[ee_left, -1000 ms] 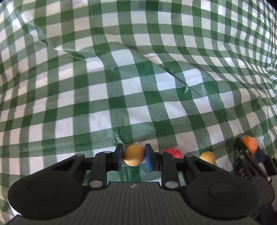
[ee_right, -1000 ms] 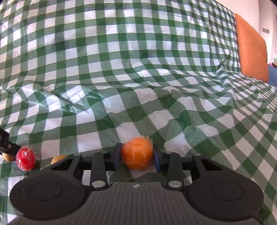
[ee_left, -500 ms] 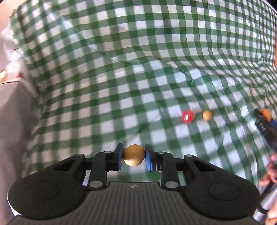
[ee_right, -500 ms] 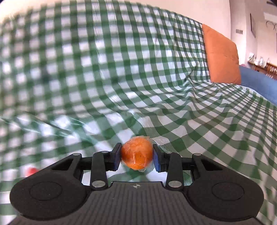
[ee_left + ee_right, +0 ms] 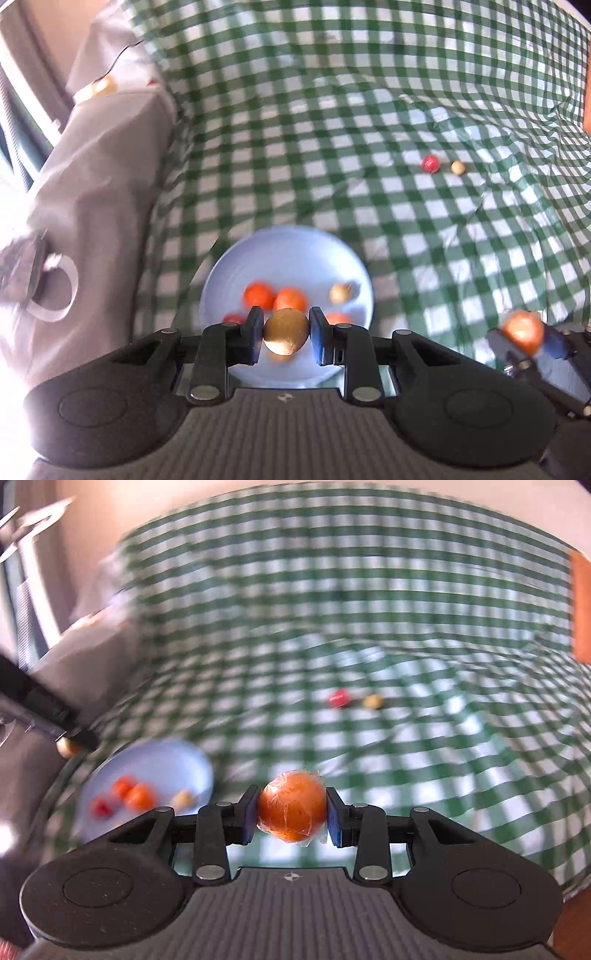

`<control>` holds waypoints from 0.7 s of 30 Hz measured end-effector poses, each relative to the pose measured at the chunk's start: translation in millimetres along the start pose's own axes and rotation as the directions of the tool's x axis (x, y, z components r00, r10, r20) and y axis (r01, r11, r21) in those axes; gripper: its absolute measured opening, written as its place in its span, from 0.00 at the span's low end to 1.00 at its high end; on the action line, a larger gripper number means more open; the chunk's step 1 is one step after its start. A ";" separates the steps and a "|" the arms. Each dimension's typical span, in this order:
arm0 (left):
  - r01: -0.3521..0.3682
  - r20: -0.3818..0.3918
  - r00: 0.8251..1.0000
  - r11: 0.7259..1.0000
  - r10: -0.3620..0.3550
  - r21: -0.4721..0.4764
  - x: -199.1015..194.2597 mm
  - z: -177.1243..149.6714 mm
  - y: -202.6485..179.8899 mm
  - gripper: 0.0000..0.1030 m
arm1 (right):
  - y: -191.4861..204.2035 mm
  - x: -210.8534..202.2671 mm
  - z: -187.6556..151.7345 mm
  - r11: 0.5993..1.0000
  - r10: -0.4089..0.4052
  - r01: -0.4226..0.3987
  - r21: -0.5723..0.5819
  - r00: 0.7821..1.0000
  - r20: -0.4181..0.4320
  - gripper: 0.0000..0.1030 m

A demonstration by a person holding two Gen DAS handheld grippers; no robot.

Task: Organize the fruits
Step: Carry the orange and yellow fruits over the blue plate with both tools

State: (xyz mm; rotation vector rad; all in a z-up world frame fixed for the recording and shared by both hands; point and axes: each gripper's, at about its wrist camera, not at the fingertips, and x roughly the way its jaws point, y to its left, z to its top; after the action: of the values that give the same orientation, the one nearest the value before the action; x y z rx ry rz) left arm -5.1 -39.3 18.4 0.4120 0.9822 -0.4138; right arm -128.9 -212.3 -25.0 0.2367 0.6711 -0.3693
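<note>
My left gripper (image 5: 286, 336) is shut on a small golden-brown fruit (image 5: 285, 331) and hangs above a pale blue plate (image 5: 295, 251) that holds several orange, red and tan fruits. My right gripper (image 5: 291, 819) is shut on an orange fruit in clear wrap (image 5: 293, 805); it also shows at the right edge of the left wrist view, the orange fruit (image 5: 522, 331) blurred. In the right wrist view the blue plate (image 5: 162, 760) lies low at the left. A red fruit (image 5: 430, 163) and a tan fruit (image 5: 458, 168) lie together further off on the green checked cloth (image 5: 369, 110).
A grey cushion or cover (image 5: 96, 192) rises along the left side of the cloth, close to the plate. An orange cushion (image 5: 580, 609) stands at the far right. The right wrist view is smeared by motion.
Both grippers rose and swung left, each keeping its fruit. The blue plate has come into view under the left gripper, and the red and tan fruits now lie far behind.
</note>
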 end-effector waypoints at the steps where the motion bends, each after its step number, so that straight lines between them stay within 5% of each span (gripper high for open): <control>1: 0.000 -0.004 1.000 1.000 0.000 -0.010 -3.1 -8.2 7.2 0.28 | 11.5 -4.2 -3.0 0.999 0.022 -0.023 -0.031 1.000 -0.010 0.37; 12: -0.004 -0.014 1.000 0.995 0.003 -0.102 -17.6 -53.4 60.6 0.28 | 92.5 -36.3 -3.3 0.960 0.116 -0.116 -0.255 0.993 -0.016 0.37; 21: 0.024 0.012 1.000 0.990 -0.023 -0.138 -23.4 -58.5 73.5 0.28 | 109.9 -50.8 -3.7 0.940 0.115 -0.111 -0.323 0.993 -0.008 0.37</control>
State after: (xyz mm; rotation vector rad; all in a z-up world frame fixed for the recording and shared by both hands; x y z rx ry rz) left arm -20.3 56.3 20.5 0.2731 1.0003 -0.3664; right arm -123.0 -98.2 15.3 -0.0399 0.6932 -0.1454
